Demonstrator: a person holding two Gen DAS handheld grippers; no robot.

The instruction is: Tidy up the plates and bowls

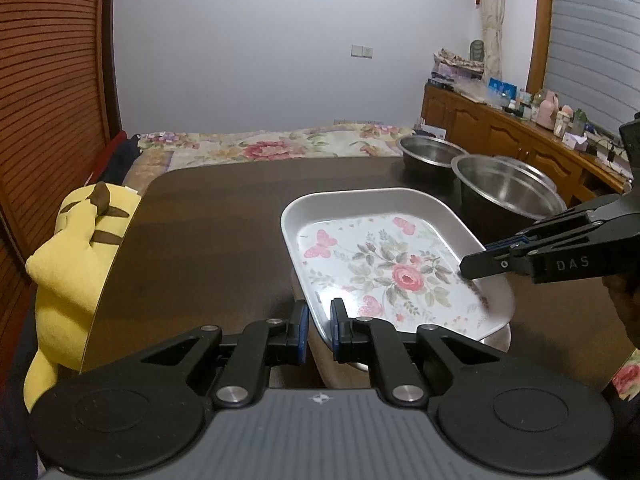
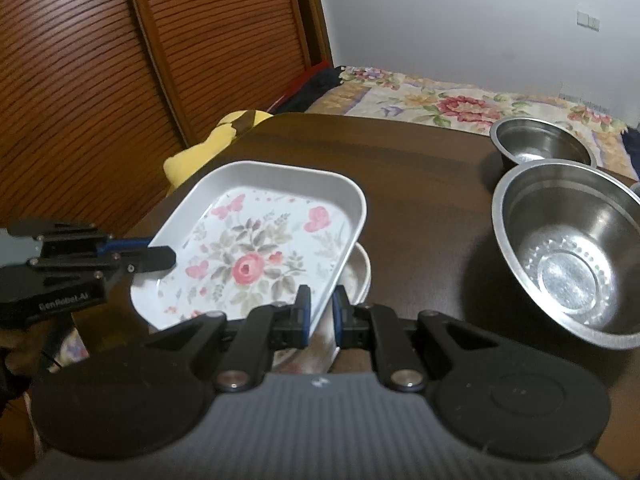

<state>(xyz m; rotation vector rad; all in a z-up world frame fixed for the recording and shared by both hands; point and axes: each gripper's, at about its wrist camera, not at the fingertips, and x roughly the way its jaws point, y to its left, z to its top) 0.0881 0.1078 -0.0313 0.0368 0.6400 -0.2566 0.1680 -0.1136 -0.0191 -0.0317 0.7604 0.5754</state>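
While I hold the floral tray [image 1: 384, 264] by two opposite rims, it hangs level above a second dish [image 2: 358, 276] on the bench [image 1: 208, 232], which I judge to be the stacking target. My left tool [image 1: 319, 322] is pinching the tray's near rim in its own view; my right tool [image 2: 320, 308] is pinching the opposite rim. A grip on both sides suits a wide, shallow piece that would tip if taken from one edge.

Materials: the tray is a rounded rectangle with a plain pale raised rim and a printed rose and butterfly pattern on a smooth, glossy floor; whether it is enamel or melamine I cannot tell. Two round steel bowls stand apart to the right, the large bowl [image 2: 568, 256] just in front of the small bowl [image 2: 544, 144], both brushed and reflective. Dark wood-grain bench surface. A yellow plush toy [image 1: 76, 264] sits against the left edge.
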